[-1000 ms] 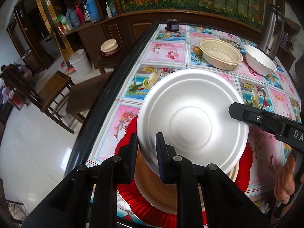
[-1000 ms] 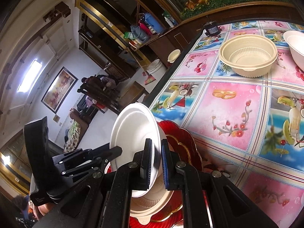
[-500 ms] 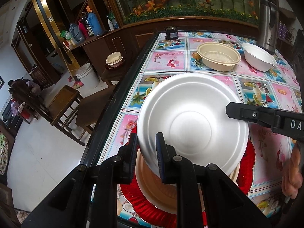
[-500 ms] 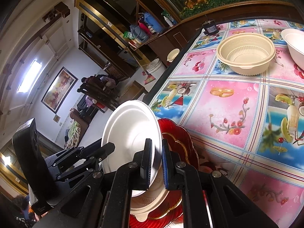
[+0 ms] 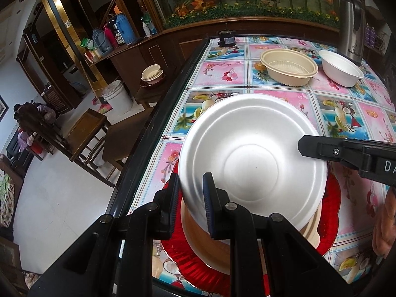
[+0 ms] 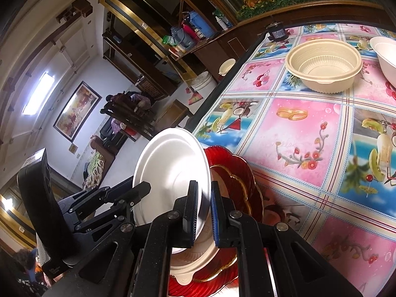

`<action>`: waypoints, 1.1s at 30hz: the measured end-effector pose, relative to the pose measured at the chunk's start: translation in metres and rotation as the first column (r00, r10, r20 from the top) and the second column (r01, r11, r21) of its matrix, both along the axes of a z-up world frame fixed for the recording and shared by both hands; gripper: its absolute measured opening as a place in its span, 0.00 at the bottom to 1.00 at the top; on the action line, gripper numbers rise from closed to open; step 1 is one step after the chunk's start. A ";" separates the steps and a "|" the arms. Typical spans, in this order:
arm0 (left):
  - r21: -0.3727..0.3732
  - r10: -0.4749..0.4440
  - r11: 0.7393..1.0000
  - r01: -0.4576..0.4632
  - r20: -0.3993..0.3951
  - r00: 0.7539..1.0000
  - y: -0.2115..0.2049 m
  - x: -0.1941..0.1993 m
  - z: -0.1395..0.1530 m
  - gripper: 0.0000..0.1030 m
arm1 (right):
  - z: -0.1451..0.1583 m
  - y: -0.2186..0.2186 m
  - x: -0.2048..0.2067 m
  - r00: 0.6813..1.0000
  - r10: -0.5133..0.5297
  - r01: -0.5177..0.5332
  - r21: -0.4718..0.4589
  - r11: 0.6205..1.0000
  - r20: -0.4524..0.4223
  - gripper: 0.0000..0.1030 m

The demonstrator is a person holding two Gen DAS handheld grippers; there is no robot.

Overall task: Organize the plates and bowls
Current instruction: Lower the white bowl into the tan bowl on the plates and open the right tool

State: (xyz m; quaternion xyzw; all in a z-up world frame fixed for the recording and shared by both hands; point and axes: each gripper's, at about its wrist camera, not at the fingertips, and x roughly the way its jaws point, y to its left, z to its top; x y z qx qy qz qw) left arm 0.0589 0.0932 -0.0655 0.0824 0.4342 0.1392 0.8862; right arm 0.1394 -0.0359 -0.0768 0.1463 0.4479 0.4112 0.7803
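Note:
A white deep plate (image 5: 250, 158) hangs tilted above the stack, held by both grippers. My left gripper (image 5: 190, 185) is shut on its near left rim. My right gripper (image 5: 304, 146) is shut on the opposite rim. In the right wrist view my right gripper (image 6: 204, 193) clamps the white plate (image 6: 170, 173) edge-on, and the left gripper (image 6: 141, 188) grips its far side. Beneath it a beige dish (image 5: 198, 232) lies on a red scalloped plate (image 5: 331, 198) near the table's front corner. The beige dish (image 6: 195, 259) and the red plate (image 6: 237, 173) are partly hidden.
A beige ribbed bowl (image 5: 288, 66) and a white bowl (image 5: 341, 68) stand at the far end of the patterned table, beside a steel thermos (image 5: 351, 24). The dark table edge (image 5: 158, 123) runs along the left, with chairs beyond. A hand (image 5: 383, 222) holds the right gripper.
My left gripper has tilted a little, turning the white plate's face slightly. Both grips on the plate hold, and the right gripper has stayed in place.

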 end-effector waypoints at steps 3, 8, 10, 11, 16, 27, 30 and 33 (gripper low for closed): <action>0.000 0.001 1.000 -0.001 0.001 1.000 0.000 0.000 0.000 0.16 | -0.001 0.001 -0.001 1.000 0.002 -0.002 -0.010 1.000 0.006 0.09; -0.002 0.000 1.000 0.000 -0.001 1.000 0.001 0.000 0.000 0.16 | -0.002 0.003 -0.001 1.000 0.006 -0.006 -0.015 1.000 0.005 0.12; 0.000 -0.001 1.000 0.001 -0.001 1.000 0.001 0.000 0.000 0.16 | -0.002 0.003 -0.001 1.000 0.008 -0.008 -0.017 1.000 0.003 0.13; 0.000 -0.001 1.000 0.001 -0.002 1.000 0.001 0.000 0.000 0.16 | -0.002 0.003 0.000 1.000 0.007 -0.007 -0.019 1.000 0.005 0.13; -0.002 -0.001 1.000 0.001 -0.001 1.000 0.001 0.000 -0.001 0.16 | -0.002 0.003 0.000 1.000 0.008 -0.007 -0.023 1.000 0.006 0.13; 0.035 0.020 0.999 -0.020 0.020 1.000 0.005 -0.002 0.000 0.18 | -0.002 -0.007 0.005 1.000 -0.027 0.026 -0.020 0.999 -0.003 0.17; 0.047 0.022 0.999 -0.024 0.035 0.999 0.005 -0.003 0.003 0.28 | -0.001 -0.013 0.007 0.999 -0.050 0.050 0.003 0.999 -0.004 0.24; 0.068 0.022 0.997 -0.026 0.055 0.998 0.003 -0.004 0.007 0.35 | 0.002 -0.024 0.011 0.996 -0.090 0.090 0.042 0.995 -0.003 0.26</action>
